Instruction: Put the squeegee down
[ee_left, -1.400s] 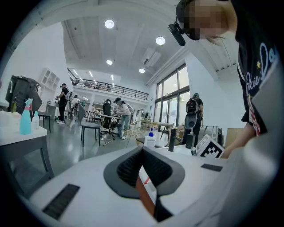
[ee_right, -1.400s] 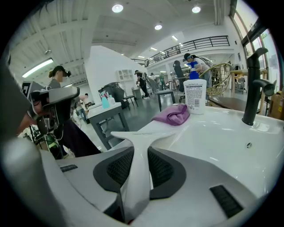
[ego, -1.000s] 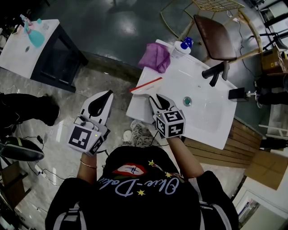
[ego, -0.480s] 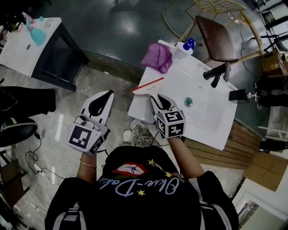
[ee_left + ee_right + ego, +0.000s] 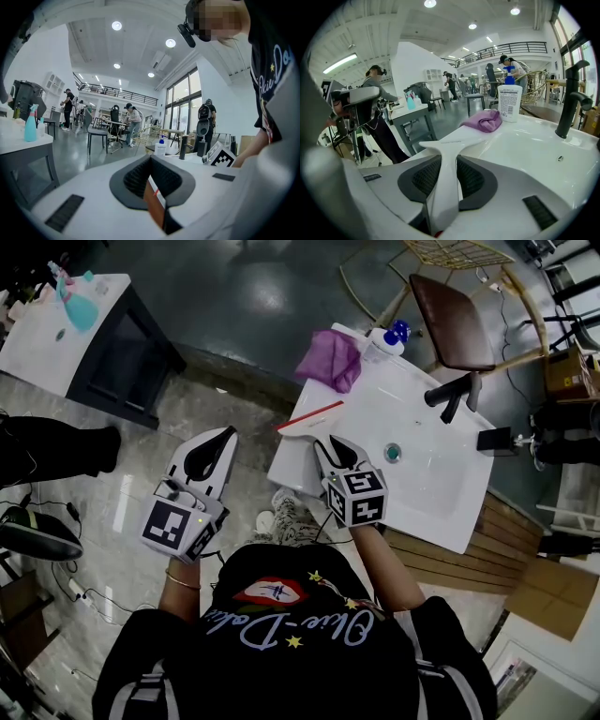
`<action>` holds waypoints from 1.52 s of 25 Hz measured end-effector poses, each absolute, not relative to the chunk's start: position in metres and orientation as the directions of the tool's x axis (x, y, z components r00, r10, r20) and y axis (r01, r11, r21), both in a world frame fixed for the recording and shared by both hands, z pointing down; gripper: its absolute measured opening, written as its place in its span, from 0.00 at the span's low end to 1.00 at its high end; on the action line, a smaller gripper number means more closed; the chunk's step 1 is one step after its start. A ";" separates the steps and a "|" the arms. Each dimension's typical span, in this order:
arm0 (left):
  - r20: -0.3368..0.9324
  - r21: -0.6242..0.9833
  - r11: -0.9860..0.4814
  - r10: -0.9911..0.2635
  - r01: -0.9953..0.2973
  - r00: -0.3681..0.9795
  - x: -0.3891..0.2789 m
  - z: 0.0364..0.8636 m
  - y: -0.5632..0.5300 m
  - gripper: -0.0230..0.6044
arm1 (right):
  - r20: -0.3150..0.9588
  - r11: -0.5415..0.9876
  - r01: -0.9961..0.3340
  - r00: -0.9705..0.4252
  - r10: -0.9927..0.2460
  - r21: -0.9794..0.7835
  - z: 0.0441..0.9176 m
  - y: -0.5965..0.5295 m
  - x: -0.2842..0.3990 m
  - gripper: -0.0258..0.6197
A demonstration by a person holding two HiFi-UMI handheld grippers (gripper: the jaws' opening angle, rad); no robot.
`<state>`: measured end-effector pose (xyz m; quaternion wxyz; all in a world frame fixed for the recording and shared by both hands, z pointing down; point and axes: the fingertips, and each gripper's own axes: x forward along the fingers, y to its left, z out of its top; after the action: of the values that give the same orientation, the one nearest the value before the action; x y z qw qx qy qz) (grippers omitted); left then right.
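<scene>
Overhead look at a person's two handheld grippers beside a white rectangular ceramic sink (image 5: 441, 498). Right gripper (image 5: 342, 448) over the sink's near-left corner, jaws opening. Between them, the handle of a white plastic squeegee (image 5: 309, 415) with a red blade edge, no gap visible at the pads. Blade resting on the sink rim at eleven o'clock from that gripper. Crumpled purple cloth (image 5: 328, 360) at twelve o'clock from the blade, on the same rim. White pump bottle with a blue top (image 5: 384, 338) at two o'clock from the cloth. Black metal tap (image 5: 450, 390) at two o'clock from the right gripper. Left gripper (image 5: 223, 437) at nine o'clock, well apart from the sink, over grey marbled floor (image 5: 122, 493), jaw tips together. Thin brown strip with a white edge (image 5: 152, 204) in the hollow behind those tips, nature unclear.
</scene>
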<state>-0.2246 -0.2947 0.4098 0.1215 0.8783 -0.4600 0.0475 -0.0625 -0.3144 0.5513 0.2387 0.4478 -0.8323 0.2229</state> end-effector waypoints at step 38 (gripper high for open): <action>0.164 0.141 -0.569 -0.793 -0.810 0.586 -0.218 0.402 -0.279 0.05 | 0.451 0.487 -0.866 -0.480 -0.752 -0.110 0.509 -0.315 -0.052 0.08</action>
<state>-0.2183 -0.2794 0.4016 0.1007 0.8848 -0.4531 0.0412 -0.0524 -0.3151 0.5088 0.1742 0.4790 -0.8446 0.1640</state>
